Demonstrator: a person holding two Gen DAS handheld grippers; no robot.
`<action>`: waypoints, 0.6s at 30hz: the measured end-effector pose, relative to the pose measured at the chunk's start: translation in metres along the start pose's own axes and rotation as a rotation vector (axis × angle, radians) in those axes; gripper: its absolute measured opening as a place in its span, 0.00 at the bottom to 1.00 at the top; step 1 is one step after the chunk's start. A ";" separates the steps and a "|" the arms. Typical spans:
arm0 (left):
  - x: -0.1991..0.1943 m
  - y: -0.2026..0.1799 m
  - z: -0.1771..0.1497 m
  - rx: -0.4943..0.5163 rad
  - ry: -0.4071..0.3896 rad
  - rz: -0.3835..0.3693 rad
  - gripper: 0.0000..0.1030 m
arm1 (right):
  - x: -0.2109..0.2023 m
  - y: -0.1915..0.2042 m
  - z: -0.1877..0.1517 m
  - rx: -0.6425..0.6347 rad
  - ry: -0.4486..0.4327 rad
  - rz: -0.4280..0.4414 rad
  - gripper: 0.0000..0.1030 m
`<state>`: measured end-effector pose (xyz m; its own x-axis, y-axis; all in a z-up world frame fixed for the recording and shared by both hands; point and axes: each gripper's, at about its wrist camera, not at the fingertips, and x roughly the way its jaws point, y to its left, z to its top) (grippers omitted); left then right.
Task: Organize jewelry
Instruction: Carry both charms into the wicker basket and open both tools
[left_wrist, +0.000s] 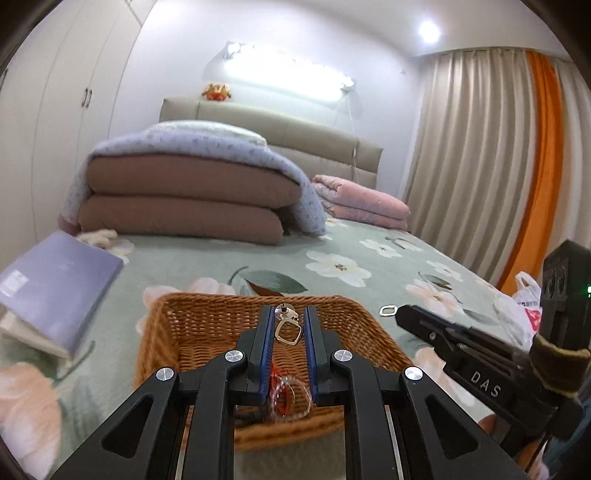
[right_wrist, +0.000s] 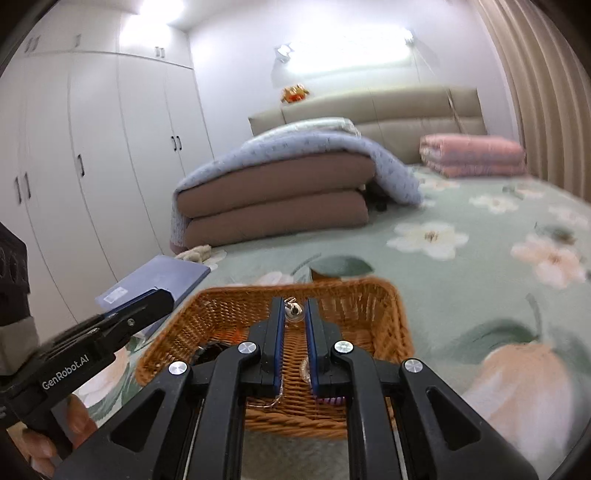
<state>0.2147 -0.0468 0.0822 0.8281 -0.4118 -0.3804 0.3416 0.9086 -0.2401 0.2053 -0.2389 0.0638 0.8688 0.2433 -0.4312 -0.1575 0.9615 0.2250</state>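
Over the floral bedspread stands a woven wicker basket (left_wrist: 207, 317), also low in the right wrist view (right_wrist: 373, 314). My left gripper (left_wrist: 289, 317) is shut on a silver earring (left_wrist: 287, 330) with a square loop, held above the basket. My right gripper (right_wrist: 295, 310) is shut on a matching earring (right_wrist: 294, 312) with a clear disc; its square loop (left_wrist: 388, 310) shows at that gripper's tip in the left wrist view. Inside the basket lie a clear and red bracelet (left_wrist: 290, 398), a thin chain (right_wrist: 273, 398) and pink beads (right_wrist: 332, 400), partly hidden by the fingers.
A purple book (left_wrist: 55, 288) lies left of the basket. Folded brown and blue quilts (left_wrist: 184, 192) and a pink quilt (left_wrist: 362, 203) sit by the headboard. Beige and orange curtains (left_wrist: 498, 166) hang at right, a plastic bag (left_wrist: 528, 295) below them. White wardrobes (right_wrist: 92, 166) line the left.
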 end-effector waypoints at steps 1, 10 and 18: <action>0.008 0.003 -0.004 -0.005 0.012 -0.003 0.15 | 0.008 -0.004 -0.005 0.009 0.018 -0.001 0.12; 0.042 0.008 -0.030 0.029 0.094 0.020 0.15 | 0.037 -0.012 -0.026 0.007 0.120 -0.024 0.12; 0.039 0.009 -0.033 0.019 0.097 0.016 0.15 | 0.038 -0.017 -0.026 0.026 0.129 -0.021 0.13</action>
<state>0.2352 -0.0565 0.0356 0.7870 -0.4010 -0.4689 0.3375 0.9160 -0.2167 0.2288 -0.2422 0.0205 0.8038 0.2392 -0.5446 -0.1262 0.9633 0.2369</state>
